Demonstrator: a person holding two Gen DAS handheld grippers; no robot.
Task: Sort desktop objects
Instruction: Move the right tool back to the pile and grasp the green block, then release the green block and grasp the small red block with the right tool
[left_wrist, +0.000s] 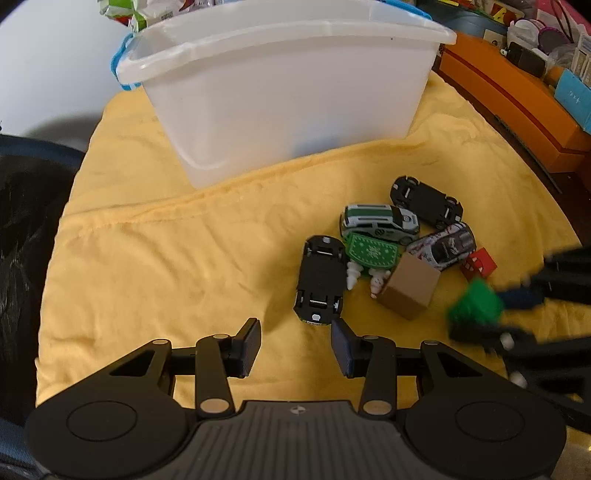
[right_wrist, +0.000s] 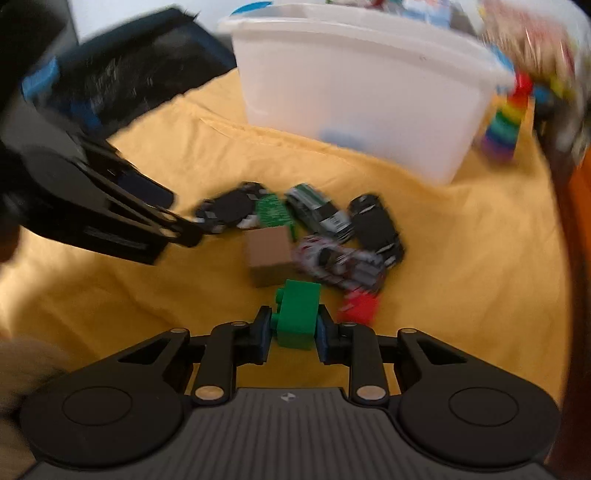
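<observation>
My right gripper (right_wrist: 291, 334) is shut on a green toy brick (right_wrist: 297, 317), held just above the yellow cloth (right_wrist: 461, 258); the brick also shows blurred in the left wrist view (left_wrist: 476, 304). My left gripper (left_wrist: 295, 345) is open and empty, just short of an upturned black toy car (left_wrist: 320, 278). A pile lies ahead: a green-white car (left_wrist: 380, 221), another upturned black car (left_wrist: 426, 201), a patterned car (left_wrist: 445, 247), a brown cube (left_wrist: 410, 286), a red brick (left_wrist: 480, 262), a green patterned piece (left_wrist: 371, 251). A white plastic bin (left_wrist: 288, 92) stands behind.
An orange box (left_wrist: 517, 99) and cluttered shelves lie at the right. A dark chair (left_wrist: 26, 221) is at the left. A rainbow stacking toy (right_wrist: 506, 122) stands right of the bin. The yellow cloth (left_wrist: 166, 258) covers the table.
</observation>
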